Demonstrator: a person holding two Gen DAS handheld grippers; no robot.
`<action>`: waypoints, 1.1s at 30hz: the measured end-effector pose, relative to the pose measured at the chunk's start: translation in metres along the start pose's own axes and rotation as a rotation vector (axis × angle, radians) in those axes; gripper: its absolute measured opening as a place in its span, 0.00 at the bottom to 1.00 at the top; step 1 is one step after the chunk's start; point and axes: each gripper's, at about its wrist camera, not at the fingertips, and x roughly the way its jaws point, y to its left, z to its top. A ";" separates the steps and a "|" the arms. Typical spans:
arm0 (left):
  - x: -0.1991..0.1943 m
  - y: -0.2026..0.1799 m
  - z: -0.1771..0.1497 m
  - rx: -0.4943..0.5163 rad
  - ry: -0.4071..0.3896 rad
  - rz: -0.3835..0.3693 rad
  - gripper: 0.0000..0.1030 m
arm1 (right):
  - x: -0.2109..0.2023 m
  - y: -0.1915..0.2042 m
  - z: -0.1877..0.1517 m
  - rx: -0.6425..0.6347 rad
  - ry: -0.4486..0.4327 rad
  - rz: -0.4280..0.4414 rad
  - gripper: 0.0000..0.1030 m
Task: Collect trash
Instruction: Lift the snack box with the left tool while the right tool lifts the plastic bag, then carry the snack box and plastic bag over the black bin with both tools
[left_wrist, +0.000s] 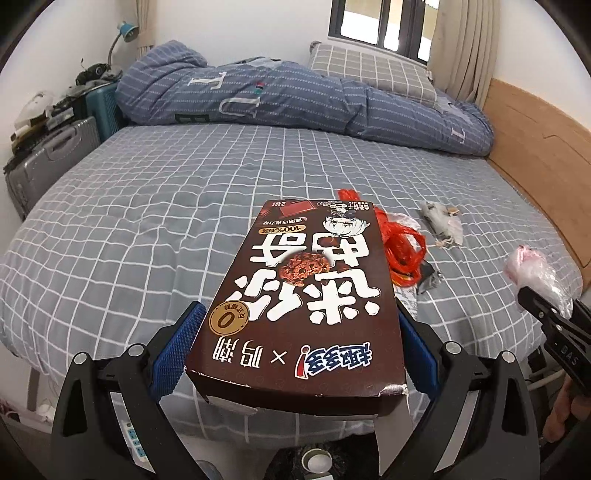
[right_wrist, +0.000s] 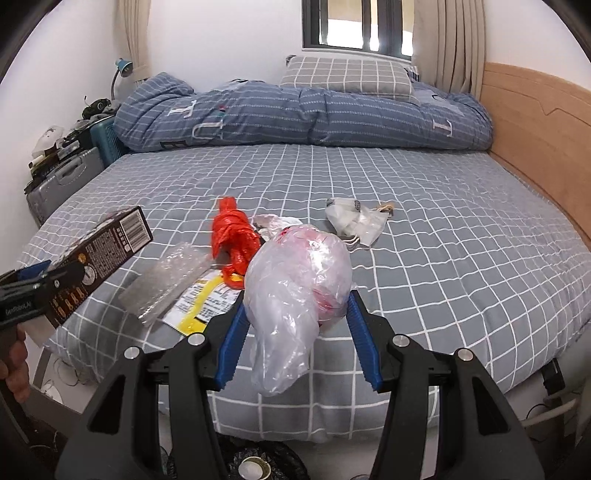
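Here the left gripper (left_wrist: 295, 343) clamps a brown cookie box (left_wrist: 299, 295), the right gripper (right_wrist: 295, 325) a clear plastic bag (right_wrist: 295, 291).

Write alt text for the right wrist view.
The right gripper holds a clear plastic bag of pinkish trash above the near edge of a checked bed. Behind it lie a red bag, clear wrappers and a yellow packet; at left, the left gripper holds a brown box.

glossy cardboard box (left_wrist: 295, 295) — crinkly plastic bag (right_wrist: 295, 291)
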 end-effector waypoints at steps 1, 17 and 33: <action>-0.002 0.000 -0.002 -0.001 0.000 -0.002 0.91 | -0.002 0.003 -0.001 0.000 0.001 0.004 0.49; -0.030 -0.013 -0.043 -0.002 0.009 -0.005 0.91 | -0.030 0.025 -0.026 -0.015 0.013 0.036 0.49; -0.050 -0.015 -0.081 -0.022 0.039 0.005 0.91 | -0.047 0.042 -0.052 -0.021 0.044 0.065 0.49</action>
